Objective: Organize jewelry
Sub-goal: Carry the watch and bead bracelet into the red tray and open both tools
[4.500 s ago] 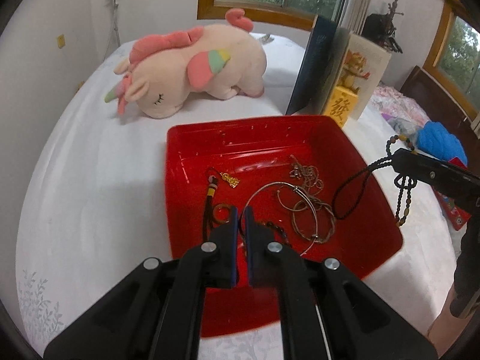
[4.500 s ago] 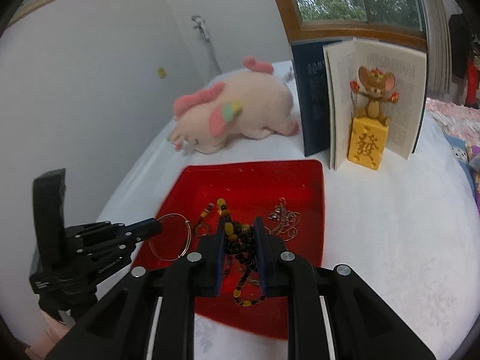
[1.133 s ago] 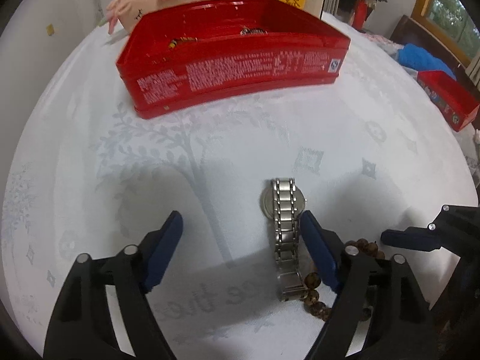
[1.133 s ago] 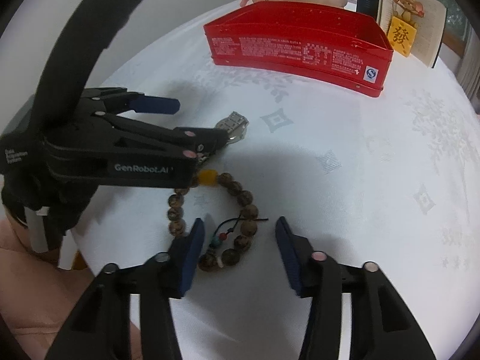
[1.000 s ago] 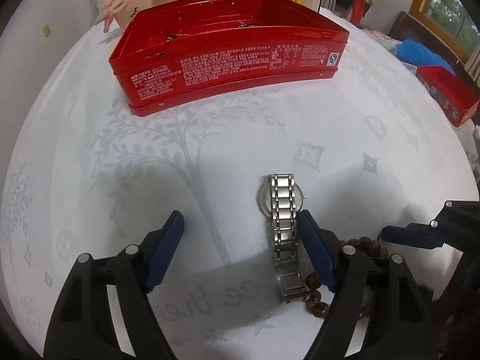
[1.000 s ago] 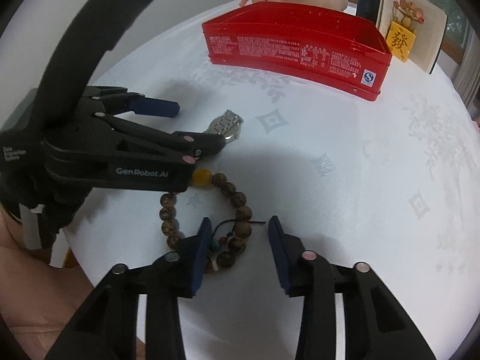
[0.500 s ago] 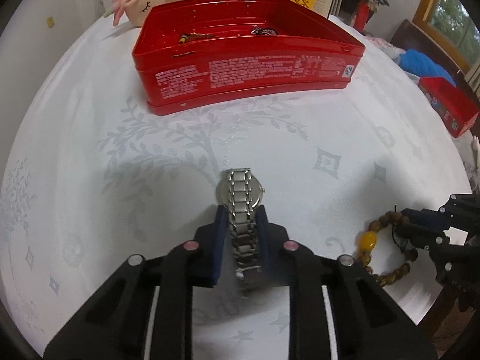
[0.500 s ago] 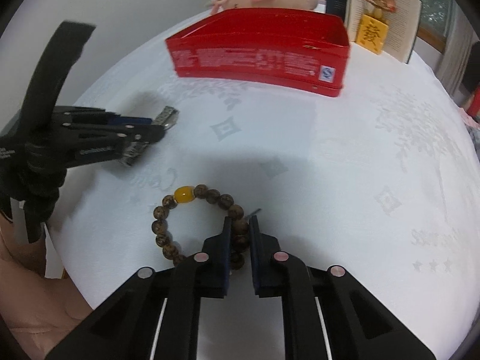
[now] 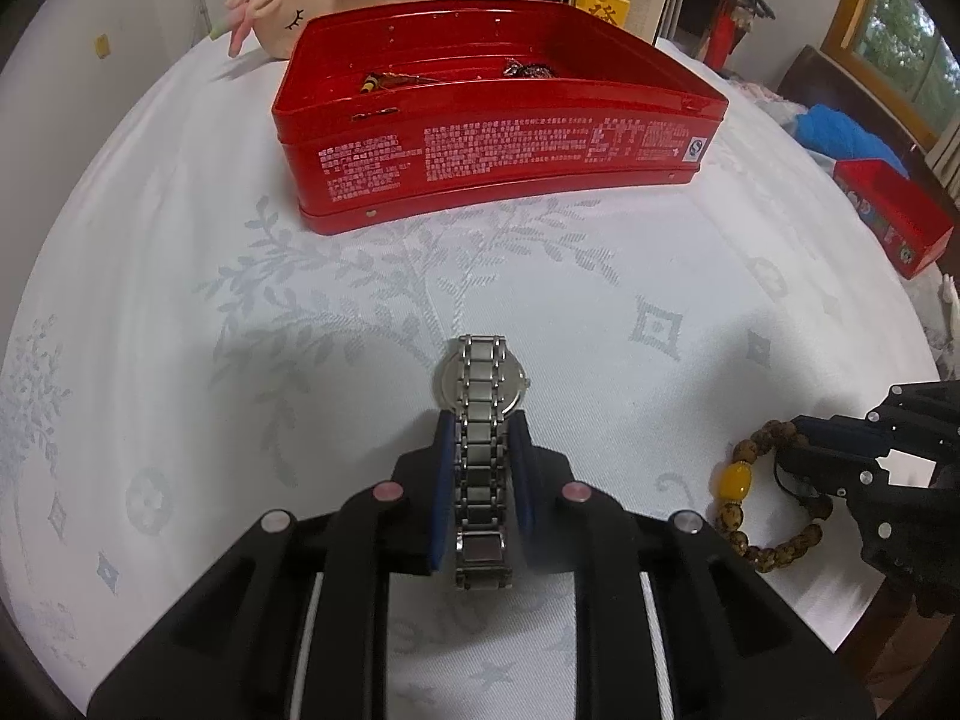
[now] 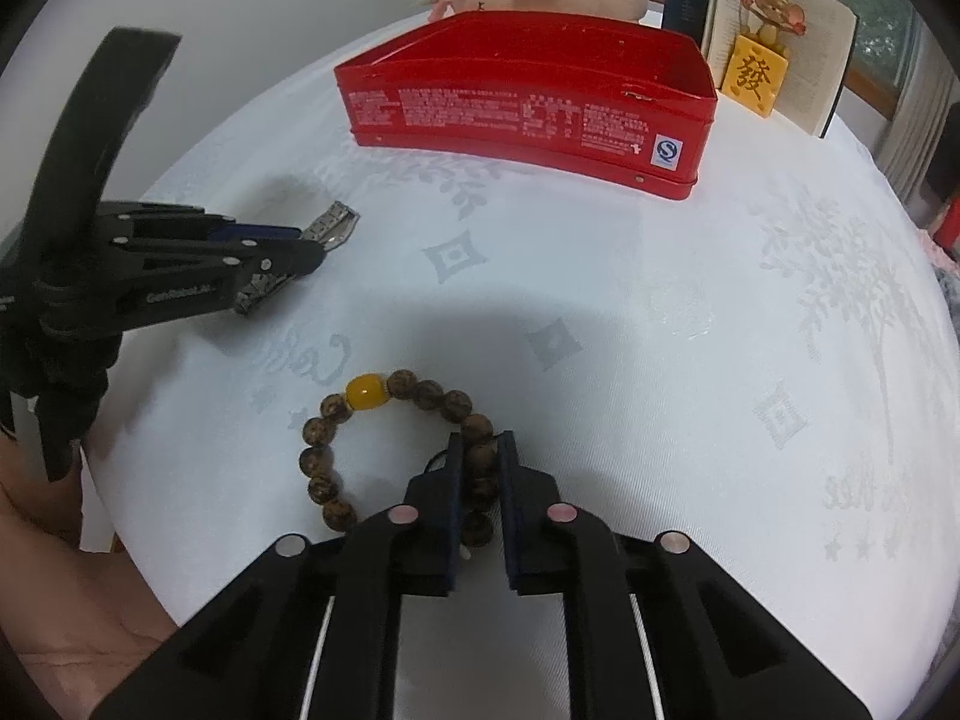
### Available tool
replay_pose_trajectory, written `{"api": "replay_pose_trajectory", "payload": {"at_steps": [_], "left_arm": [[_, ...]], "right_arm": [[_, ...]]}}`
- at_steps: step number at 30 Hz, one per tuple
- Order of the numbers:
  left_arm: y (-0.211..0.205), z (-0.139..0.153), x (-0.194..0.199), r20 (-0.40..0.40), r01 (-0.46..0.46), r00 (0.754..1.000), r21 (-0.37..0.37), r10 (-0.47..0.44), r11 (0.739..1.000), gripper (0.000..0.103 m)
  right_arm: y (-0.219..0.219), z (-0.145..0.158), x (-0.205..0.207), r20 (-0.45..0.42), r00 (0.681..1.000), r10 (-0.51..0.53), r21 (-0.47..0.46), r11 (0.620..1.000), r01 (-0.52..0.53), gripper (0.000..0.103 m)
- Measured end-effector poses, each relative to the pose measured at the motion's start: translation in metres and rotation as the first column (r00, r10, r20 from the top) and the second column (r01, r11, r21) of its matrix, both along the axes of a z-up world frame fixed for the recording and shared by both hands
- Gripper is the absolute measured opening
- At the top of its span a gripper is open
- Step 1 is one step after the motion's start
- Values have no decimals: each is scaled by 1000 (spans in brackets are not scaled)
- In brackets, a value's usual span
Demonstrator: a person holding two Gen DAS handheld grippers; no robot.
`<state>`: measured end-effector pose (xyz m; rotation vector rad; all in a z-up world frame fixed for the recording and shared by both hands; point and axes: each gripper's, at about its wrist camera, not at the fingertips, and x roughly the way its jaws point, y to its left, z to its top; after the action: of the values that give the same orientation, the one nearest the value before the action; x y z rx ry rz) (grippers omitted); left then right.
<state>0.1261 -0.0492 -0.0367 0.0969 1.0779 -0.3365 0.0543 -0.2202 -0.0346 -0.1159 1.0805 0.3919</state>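
Table (image 9: 180, 300) draped in white patterned cloth carries a red tin (image 9: 498, 144) toward the far side. Only the left wrist view looks over the tin's rim, showing bits of jewelry (image 9: 528, 67) inside; the right wrist view shows just its printed wall. Nearer than the tin, the left tongs (image 9: 480, 468) are closed on a silver watch (image 9: 482, 384) by its band. Beside the watch, farther from the tin, the right tongs (image 10: 478, 468) pinch a brown bead bracelet (image 10: 366, 391) lying on the cloth.
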Motion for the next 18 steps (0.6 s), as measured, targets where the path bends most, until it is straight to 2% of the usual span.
{"api": "replay_pose_trajectory", "payload": {"at_steps": [6, 18], "left_arm": [[10, 8, -1, 10, -21, 1000, -27, 21, 999, 16], [17, 34, -11, 68, -30, 997, -70, 35, 997, 16]], "right_arm": [[-18, 16, -1, 31, 998, -47, 49, 998, 45, 11], [-35, 63, 5, 146, 985, -91, 58, 995, 84, 11]]}}
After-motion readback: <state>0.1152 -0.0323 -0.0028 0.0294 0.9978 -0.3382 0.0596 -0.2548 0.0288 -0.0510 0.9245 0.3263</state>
